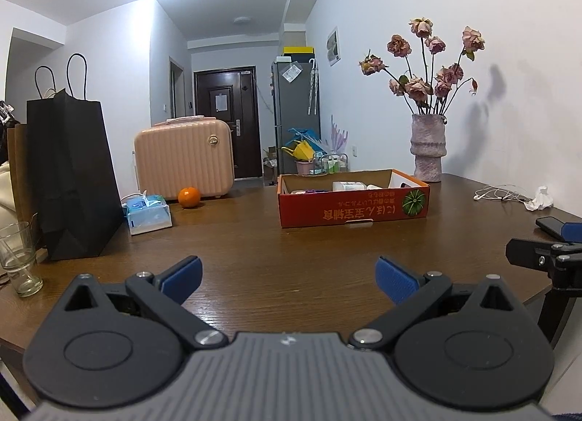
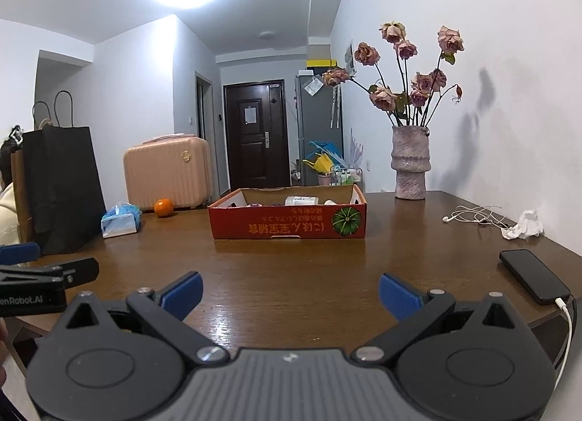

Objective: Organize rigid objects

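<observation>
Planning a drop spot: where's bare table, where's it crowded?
Bare: the wide strip between both open grippers and the red box, and between box and vase. Crowded: left edge with black bag, tissue pack, orange; right edge with phone, earphones.

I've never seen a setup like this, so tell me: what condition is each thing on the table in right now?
Left gripper: open, empty.
Right gripper: open, empty.
Cardboard box: open on top, a few items inside.
Phone: flat, screen dark, cable plugged in.
Glass: upright, looks empty.
Black bag: standing upright.
Orange: whole, unpeeled.
Roses: dried, drooping in vase.
Earphones: loosely tangled.
</observation>
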